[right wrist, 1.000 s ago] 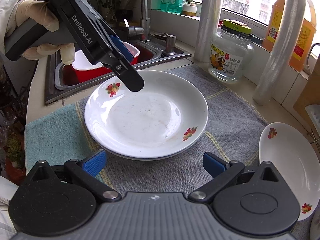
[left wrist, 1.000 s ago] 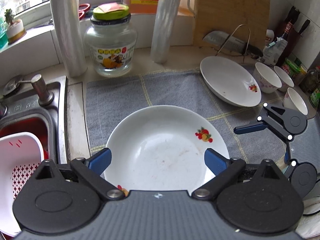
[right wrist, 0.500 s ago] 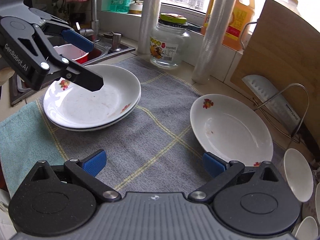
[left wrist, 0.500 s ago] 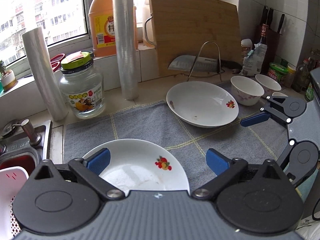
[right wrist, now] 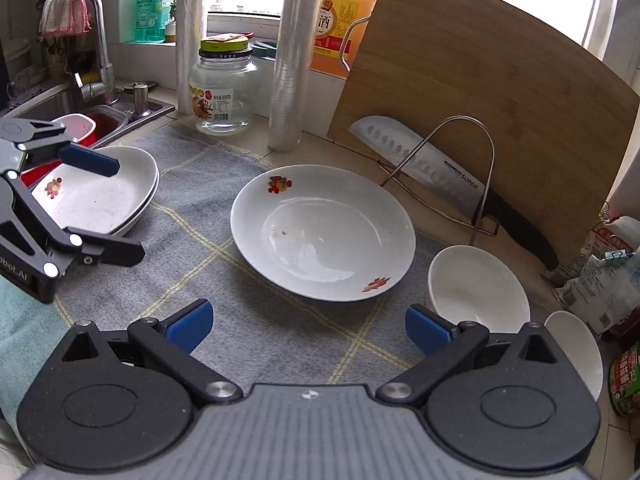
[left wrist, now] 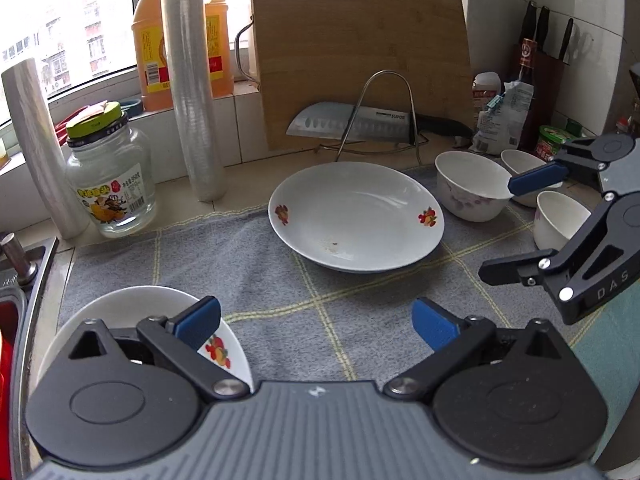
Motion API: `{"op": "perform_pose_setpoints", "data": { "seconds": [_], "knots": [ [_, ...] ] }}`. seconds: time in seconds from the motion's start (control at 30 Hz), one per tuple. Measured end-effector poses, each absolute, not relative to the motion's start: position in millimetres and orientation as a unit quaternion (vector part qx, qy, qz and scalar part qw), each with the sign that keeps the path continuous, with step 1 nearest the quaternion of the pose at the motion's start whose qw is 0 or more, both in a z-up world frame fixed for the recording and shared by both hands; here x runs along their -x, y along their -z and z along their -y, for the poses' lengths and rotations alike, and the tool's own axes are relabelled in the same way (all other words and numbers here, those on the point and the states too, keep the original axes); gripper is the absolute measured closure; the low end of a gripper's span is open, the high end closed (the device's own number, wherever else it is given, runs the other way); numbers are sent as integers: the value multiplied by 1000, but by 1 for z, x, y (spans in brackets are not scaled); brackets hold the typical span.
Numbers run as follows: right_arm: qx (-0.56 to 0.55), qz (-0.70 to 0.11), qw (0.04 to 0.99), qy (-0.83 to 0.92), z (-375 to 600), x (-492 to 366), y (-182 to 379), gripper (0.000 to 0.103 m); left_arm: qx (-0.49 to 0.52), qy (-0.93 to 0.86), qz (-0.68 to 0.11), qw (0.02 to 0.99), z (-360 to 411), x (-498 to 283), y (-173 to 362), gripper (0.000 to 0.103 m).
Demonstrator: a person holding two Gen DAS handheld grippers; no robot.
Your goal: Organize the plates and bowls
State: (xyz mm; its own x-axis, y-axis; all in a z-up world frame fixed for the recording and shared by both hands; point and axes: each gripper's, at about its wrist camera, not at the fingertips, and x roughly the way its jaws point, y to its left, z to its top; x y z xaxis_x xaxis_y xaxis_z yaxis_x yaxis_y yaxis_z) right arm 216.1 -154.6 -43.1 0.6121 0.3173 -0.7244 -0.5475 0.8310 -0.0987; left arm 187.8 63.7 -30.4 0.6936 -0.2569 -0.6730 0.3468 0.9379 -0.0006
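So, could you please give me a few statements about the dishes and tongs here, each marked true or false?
1. Both the left tongs and right tongs stand open and empty. True.
2. The lone plate sits in the sink. False: it rests on the grey cloth.
3. A cleaver lies against a wire stand. True.
4. The stacked plates are beside the small bowls. False: they lie at the cloth's opposite end, near the sink.
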Motion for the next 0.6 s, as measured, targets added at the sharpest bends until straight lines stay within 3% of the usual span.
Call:
{"op": "perform_pose_setpoints", "data": {
  "seconds": [0.3, 0.6],
  "knots": [
    [165, -358, 871, -293, 185, -260, 38, 0, -79, 125, -384, 911, -1, -193, 64, 1],
    [146, -389, 858, -300, 187, -293, 47, 0, -69, 127, -405, 903, 14, -221, 95, 1]
  ]
}}
